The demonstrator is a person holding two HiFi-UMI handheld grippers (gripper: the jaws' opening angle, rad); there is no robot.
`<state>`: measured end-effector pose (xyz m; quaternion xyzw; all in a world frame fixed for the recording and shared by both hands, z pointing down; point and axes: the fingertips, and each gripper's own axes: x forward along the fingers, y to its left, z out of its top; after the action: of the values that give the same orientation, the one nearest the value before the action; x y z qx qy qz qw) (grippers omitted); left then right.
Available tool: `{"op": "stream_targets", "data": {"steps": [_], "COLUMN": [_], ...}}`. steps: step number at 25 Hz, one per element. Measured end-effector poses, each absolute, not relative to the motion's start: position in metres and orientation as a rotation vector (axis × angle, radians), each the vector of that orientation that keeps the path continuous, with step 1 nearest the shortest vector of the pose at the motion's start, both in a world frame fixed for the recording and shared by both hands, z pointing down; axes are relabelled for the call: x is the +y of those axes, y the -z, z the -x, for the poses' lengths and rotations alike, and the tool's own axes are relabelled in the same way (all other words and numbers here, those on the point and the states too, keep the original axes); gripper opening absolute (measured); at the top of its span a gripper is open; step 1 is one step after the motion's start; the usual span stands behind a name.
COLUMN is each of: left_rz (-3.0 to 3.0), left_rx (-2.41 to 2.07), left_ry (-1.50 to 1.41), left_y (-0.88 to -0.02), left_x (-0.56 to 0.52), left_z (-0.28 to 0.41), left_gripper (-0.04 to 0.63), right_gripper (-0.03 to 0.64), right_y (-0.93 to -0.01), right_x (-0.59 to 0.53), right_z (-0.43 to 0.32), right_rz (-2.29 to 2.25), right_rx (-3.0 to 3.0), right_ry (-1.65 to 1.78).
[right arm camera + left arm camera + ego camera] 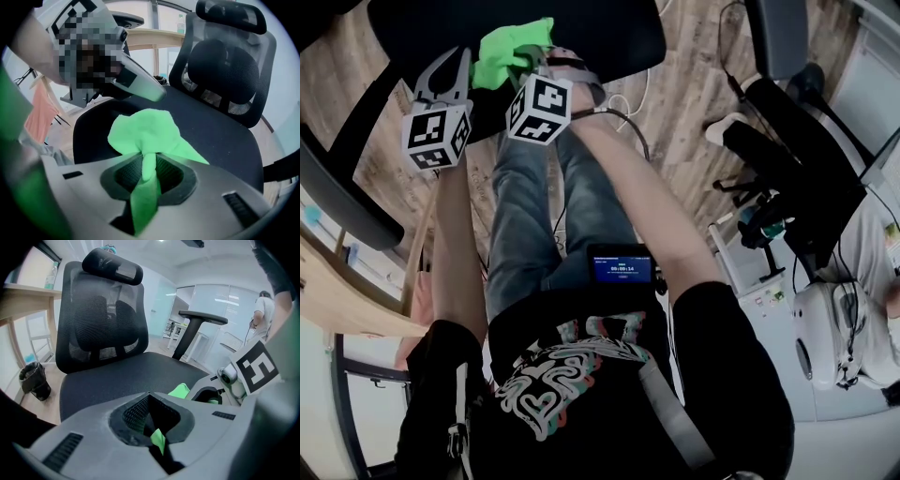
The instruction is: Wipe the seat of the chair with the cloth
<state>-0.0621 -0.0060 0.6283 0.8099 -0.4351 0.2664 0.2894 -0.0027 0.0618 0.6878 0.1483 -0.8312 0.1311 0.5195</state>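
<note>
Right gripper (147, 158) reaches over the black chair (225, 70), its seat (225, 140) spreading ahead. Green cloth (145, 131) bunches over the seat's near edge, pinched in that gripper's narrow jaws. Left gripper (149, 393), jaws together, sits just left.

Black T-shirt (722, 375) (pale swirly print), blue jeans (530, 206), grey strap (670, 412)

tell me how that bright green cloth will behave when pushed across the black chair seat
Probably floppy: the bright green cloth bunches and folds where the right gripper pinches it. Likely light: thin enough to fold into that narrow pinch. On the matte black chair seat it may drag and crumple rather than glide.
</note>
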Motion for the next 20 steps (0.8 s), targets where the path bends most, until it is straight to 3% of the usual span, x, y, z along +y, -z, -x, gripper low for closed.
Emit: {"op": "stream_targets", "data": {"steps": [14,20], "left_rz": [-2.202,-2.237], "left_rx": [-1.124,-1.120], "left_ry": [-0.747,-0.738], "left_y": [-0.616,-0.604], "left_x": [0.006,-0.002], "left_z": [0.062,0.039], "left_gripper": [0.002,0.002], "right_gripper": [0.087,0.087], "right_y": [-0.676,-0.661], "right_x": [0.057,0.037], "right_z": [0.028,-0.015], "right_rz": [-0.371,-0.487], "right_rx": [-2.001,-2.014], "right_ry": [-0.302,-0.330]}}
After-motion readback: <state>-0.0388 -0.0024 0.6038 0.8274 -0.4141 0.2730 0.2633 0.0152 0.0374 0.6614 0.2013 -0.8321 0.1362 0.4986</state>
